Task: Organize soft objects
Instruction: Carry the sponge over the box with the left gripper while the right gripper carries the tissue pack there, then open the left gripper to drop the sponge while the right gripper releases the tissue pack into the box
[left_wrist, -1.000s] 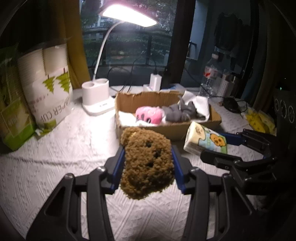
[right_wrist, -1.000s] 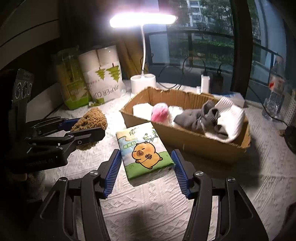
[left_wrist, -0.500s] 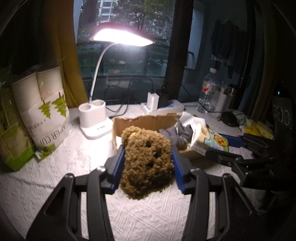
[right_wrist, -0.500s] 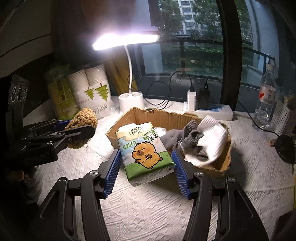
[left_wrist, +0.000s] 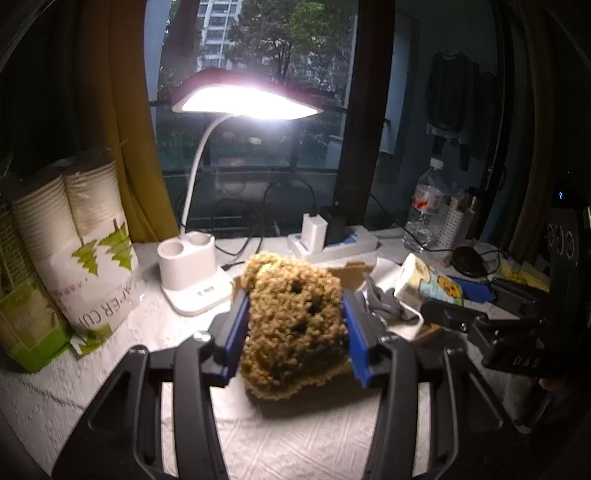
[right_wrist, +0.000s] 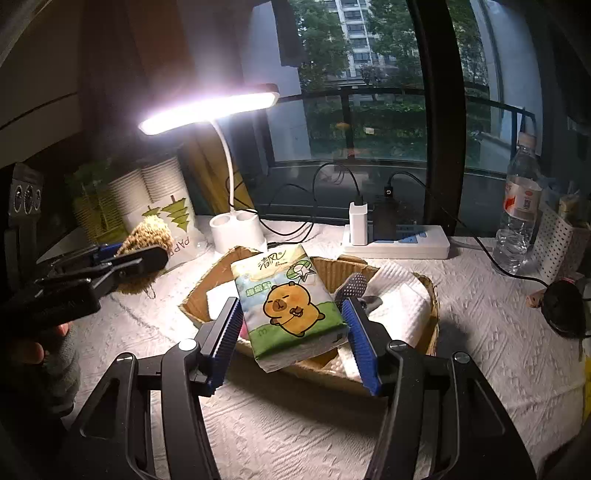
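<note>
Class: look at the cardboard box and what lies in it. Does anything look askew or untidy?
Yes. In the cardboard box the grey cloth and white towel lie crumpled, the towel drooping over the rim, not folded flat.

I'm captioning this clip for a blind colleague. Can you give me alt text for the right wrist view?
The right tongs hold a capybara-print tissue pack above a cardboard box of folded cloths on a white-covered table. At left, the left tongs grip a brown curly plush toy. Behind stand a lit desk lamp, a power strip and a water bottle.
</note>
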